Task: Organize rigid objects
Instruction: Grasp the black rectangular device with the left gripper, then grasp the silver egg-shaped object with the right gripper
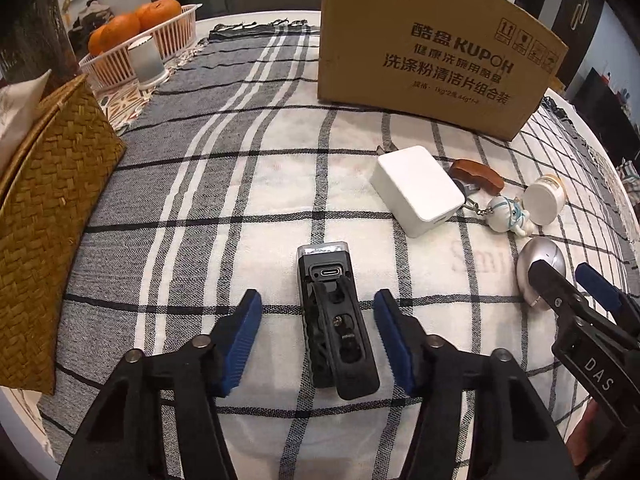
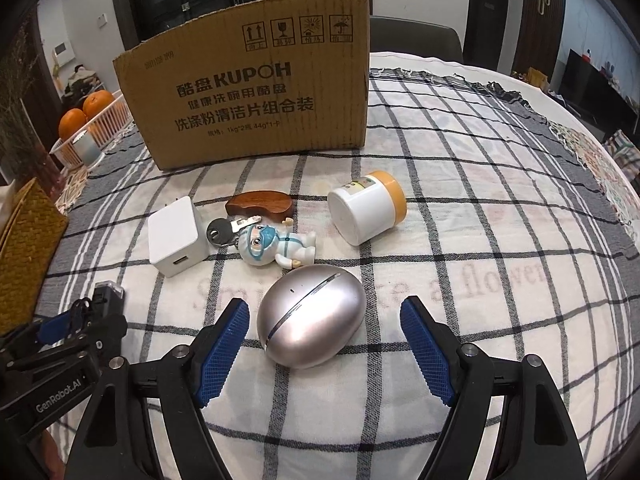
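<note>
Left gripper (image 1: 318, 344) is held wide open, empty, around black light (image 1: 336, 324); right gripper (image 2: 324, 354) likewise around silver egg (image 2: 311, 316). Egg should be pinched across its middle, else it is likely squeezed out.

In the left wrist view the right gripper (image 1: 568, 280) covers the near side of the silver egg-shaped case (image 1: 540, 266), and the white charger (image 1: 416, 190) hides most of the key (image 1: 468, 189). The woven basket (image 2: 24, 240) (right wrist view) is cut by the left edge; the jar (image 2: 366, 208) label is too small to read.
</note>
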Motion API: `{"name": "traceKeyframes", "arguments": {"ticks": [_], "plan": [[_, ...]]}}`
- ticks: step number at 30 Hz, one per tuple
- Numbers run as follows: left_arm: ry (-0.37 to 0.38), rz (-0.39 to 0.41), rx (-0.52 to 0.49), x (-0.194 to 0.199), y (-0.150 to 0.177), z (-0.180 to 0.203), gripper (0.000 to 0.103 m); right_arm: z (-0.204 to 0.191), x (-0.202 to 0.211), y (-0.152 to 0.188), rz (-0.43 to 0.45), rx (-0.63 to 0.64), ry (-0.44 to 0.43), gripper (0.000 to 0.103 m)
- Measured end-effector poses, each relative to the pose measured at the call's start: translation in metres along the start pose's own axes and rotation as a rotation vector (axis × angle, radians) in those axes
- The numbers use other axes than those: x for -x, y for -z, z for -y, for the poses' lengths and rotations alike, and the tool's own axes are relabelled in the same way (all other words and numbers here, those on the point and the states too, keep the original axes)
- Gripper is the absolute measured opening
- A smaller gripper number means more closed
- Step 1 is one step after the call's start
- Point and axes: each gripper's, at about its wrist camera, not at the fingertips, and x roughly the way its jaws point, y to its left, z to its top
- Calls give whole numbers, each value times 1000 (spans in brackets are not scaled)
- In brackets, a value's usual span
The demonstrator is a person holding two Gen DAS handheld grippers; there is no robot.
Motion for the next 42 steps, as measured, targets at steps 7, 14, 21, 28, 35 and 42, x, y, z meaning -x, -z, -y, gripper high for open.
{"name": "traceKeyframes", "arguments": {"ticks": [7,14,21,28,35,42], "plan": [[-1,-8,0,-4,0,-2,44,-4,-5,1,-3,11,11,79],[19,-6,-11,-3,0,-2,30,-7,-7,3,-3,30,24,70],[33,4,-12,0,1,-3,29,-8,-6,4,-1,41,3,61],[45,40,-28,10,0,0,29,-6,2,2,19,38,-3,61],[62,60,-38,16,-1,2,29,-6,9,0,40,44,-18,59],[72,71,-43,18,-3,3,29,-6,13,-2,46,41,-27,58]]}}
